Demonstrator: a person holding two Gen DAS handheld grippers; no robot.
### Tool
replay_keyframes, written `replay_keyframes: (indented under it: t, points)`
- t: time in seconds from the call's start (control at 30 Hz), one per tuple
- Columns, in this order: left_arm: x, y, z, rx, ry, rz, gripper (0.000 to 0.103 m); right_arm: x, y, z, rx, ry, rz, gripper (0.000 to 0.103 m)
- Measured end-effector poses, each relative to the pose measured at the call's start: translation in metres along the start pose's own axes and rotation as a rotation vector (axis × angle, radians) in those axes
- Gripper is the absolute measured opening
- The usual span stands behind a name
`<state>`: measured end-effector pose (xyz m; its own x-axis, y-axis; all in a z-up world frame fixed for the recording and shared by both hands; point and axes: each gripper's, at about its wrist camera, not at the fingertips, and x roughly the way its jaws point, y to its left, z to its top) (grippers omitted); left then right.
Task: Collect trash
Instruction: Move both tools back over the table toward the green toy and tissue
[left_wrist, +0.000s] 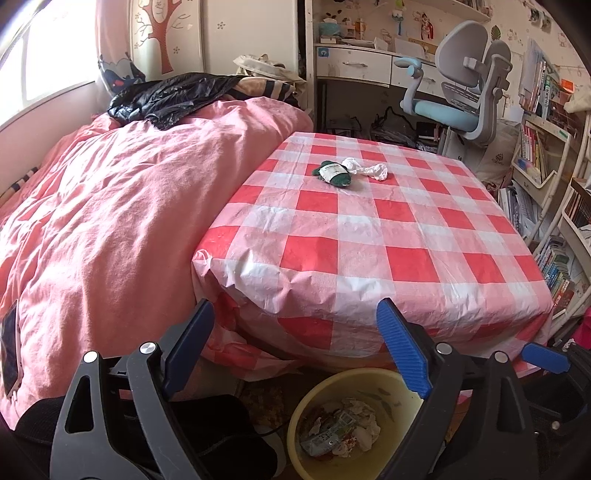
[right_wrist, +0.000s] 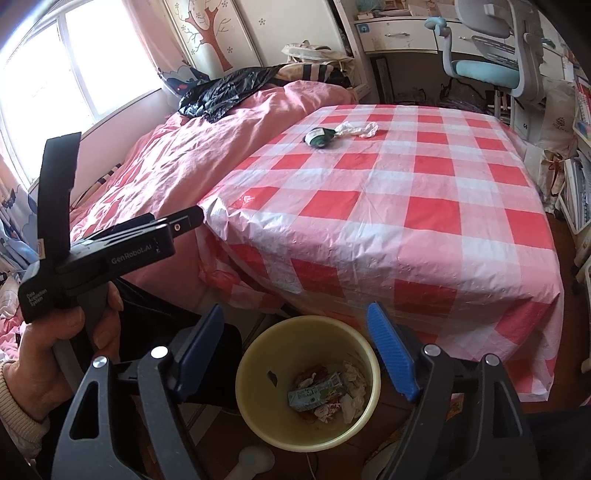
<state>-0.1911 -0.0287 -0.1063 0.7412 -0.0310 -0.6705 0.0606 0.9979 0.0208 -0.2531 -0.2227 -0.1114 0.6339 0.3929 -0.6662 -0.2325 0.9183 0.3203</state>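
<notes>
A green wrapper with a white label and a crumpled white tissue lie side by side on the far part of the red-and-white checked table. They also show in the right wrist view: wrapper, tissue. A yellow bin with trash inside stands on the floor below the table's near edge; it shows in the right wrist view too. My left gripper is open and empty above the bin. My right gripper is open and empty over the bin.
A bed with a pink duvet and a black bag lies left of the table. A desk chair and bookshelves stand behind and right. The left gripper's body shows at left in the right wrist view.
</notes>
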Motion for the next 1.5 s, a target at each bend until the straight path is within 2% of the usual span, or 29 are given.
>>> replay_keyframes:
  t: [0.7, 0.9, 1.07, 1.2, 1.37, 1.5]
  points:
    - [0.007, 0.001, 0.004, -0.039, -0.013, -0.023, 0.087, -0.005, -0.001, 0.001, -0.005, -0.015, -0.018, 0.08]
    - [0.007, 0.002, 0.009, -0.077, -0.037, -0.038, 0.087, -0.003, 0.004, 0.008, -0.012, -0.029, 0.007, 0.08]
    - [0.015, 0.013, 0.021, -0.149, -0.036, -0.072, 0.087, -0.004, 0.008, 0.035, -0.014, -0.077, 0.031, 0.08]
    - [0.031, 0.026, 0.04, -0.205, -0.02, -0.081, 0.087, 0.005, 0.001, 0.072, -0.036, -0.1, 0.006, 0.08]
    - [0.062, 0.044, 0.076, -0.261, 0.01, -0.093, 0.087, 0.035, -0.025, 0.124, -0.008, -0.104, -0.028, 0.08]
    - [0.089, 0.041, 0.104, -0.248, 0.029, -0.093, 0.087, 0.073, -0.042, 0.157, 0.02, -0.088, -0.044, 0.08]
